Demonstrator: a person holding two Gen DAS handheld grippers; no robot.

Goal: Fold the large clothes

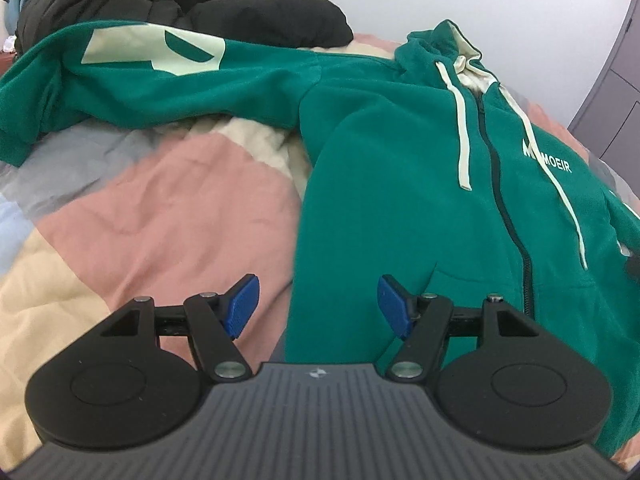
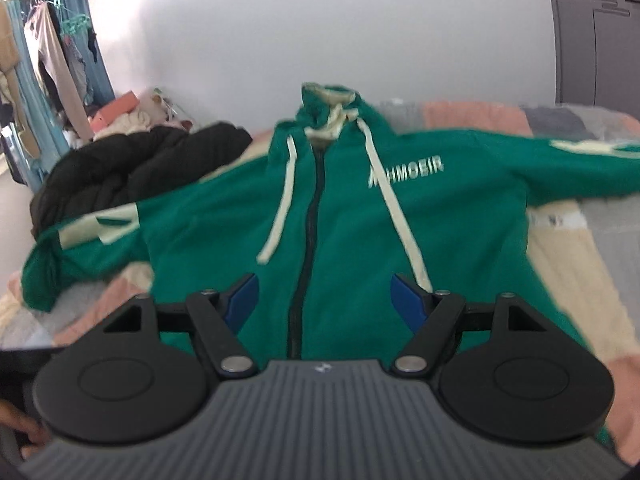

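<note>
A green zip hoodie point(image 1: 400, 184) with cream drawstrings and white chest lettering lies front up on the bed, both sleeves spread out sideways. My left gripper point(image 1: 318, 306) hovers open over the hoodie's left lower edge, with nothing between its blue pads. The left sleeve point(image 1: 160, 76) with a cream patch stretches away toward the upper left. In the right wrist view the hoodie point(image 2: 360, 220) fills the middle. My right gripper point(image 2: 324, 304) is open above the zip near the hem, holding nothing.
The bed has a patchwork quilt point(image 1: 152, 208) in pink, cream and grey. A black puffer jacket point(image 1: 168, 0) is heaped beyond the left sleeve. A white wall stands behind the bed, with a grey wardrobe point(image 2: 596, 32) at the right and hanging clothes point(image 2: 60, 60) at the far left.
</note>
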